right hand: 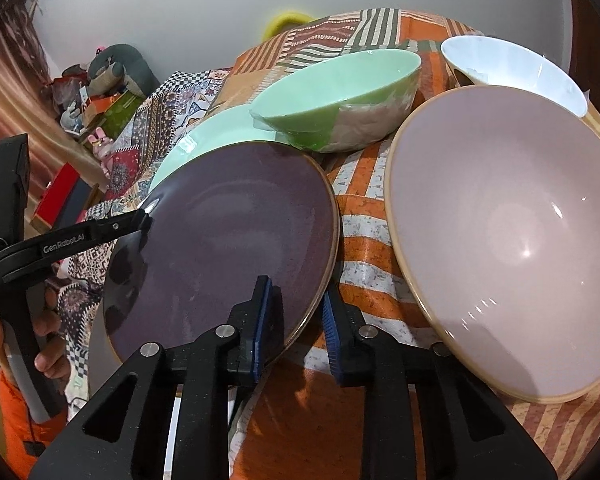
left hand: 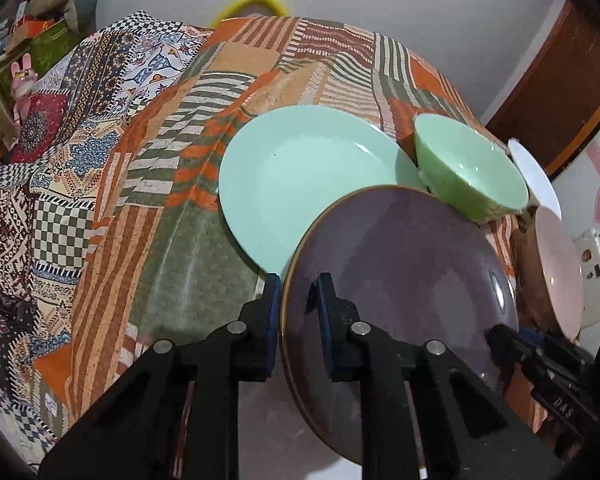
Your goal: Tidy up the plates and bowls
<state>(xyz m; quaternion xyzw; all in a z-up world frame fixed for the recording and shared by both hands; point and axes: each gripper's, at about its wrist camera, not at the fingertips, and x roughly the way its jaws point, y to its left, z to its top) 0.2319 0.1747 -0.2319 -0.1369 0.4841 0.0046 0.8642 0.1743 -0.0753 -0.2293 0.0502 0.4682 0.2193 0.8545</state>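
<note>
**Between two grippers, a purple plate is being held over the patchwork cloth**

Nearest the cameras, the left gripper (left hand: 298, 320) is clamping the near-left rim of the round dark purple glazed plate with a thin brown edge (left hand: 400, 280), one blue-padded finger sitting under the plate and the other lying on its upper face. On the opposite side, the right gripper (right hand: 296, 320) is straddling the plate's (right hand: 228, 248) rim too: one pad is resting on the plate's face and the other is sitting just outside the edge, though whether that outer pad is actually touching is hard to tell. The plate is tilting and hanging above the orange, green and cream patchwork tablecloth (left hand: 172, 208).

Just beyond it, the round pale mint-green plate (left hand: 300, 176) is lying flat on the cloth, its near edge being overlapped by the purple one. Beside that, the light green ceramic bowl (left hand: 472, 168) is leaning to one side. Right of the purple plate, the large pale pink bowl with a tan rim (right hand: 508, 248) is tilting toward the camera. Farthest back, the white bowl (right hand: 512, 72) is sitting behind the pink one.
</note>
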